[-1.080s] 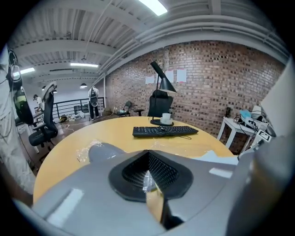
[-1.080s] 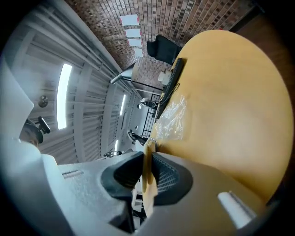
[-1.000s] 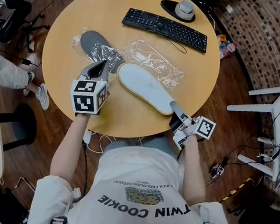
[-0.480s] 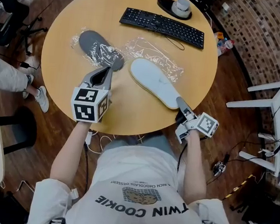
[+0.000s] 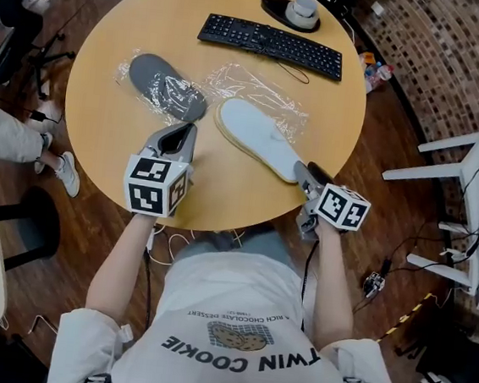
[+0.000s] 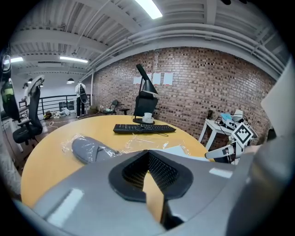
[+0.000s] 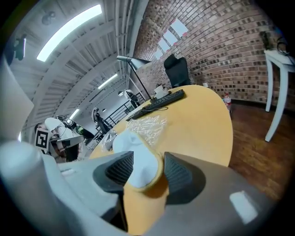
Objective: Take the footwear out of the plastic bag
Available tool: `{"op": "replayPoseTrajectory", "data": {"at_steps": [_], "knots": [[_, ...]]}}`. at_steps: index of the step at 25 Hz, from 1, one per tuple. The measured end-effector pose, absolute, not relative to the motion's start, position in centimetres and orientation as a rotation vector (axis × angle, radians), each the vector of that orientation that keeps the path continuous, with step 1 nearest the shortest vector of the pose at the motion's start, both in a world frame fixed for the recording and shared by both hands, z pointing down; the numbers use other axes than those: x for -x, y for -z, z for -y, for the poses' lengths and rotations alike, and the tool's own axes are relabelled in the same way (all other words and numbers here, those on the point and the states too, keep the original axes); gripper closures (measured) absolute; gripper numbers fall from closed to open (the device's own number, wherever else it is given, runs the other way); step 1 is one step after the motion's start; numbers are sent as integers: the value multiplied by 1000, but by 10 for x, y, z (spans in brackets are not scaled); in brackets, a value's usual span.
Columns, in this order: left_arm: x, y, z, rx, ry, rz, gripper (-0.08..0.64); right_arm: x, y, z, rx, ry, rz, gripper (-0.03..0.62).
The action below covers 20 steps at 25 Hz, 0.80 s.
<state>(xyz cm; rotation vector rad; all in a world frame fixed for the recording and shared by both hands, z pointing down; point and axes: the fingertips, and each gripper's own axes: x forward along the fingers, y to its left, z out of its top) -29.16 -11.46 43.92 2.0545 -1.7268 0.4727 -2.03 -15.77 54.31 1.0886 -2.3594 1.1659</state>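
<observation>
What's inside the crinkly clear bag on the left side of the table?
A grey slipper lies inside the clear bag, visible through the plastic. Its underside, against the table, is covered, and the wrinkled plastic hides whether anything small lies beside it.

White slipper [image 5: 258,137] end behind right gripper [image 5: 306,173]

"TWIN COOKIE", upside down, on the person's shirt [image 5: 236,301]
</observation>
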Motion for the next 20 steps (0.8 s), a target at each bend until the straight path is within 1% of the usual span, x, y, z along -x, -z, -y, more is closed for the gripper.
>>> {"op": "replayPoseTrajectory", "data": {"at_steps": [3, 7, 14, 20], "knots": [[283, -436, 109, -2073, -457, 1709, 554, 20, -529, 157, -1109, -1098, 2382, 394], [264, -434, 99, -2087, -412, 1695, 554, 27, -498, 151, -1127, -882, 2473, 394], [211, -428, 72, -2060, -326, 1737, 554, 44, -460, 123, -913, -690, 2574, 413], [153, -421, 31, -1974, -262, 1860, 554, 22, -445, 85, -732, -606, 2649, 442]]}}
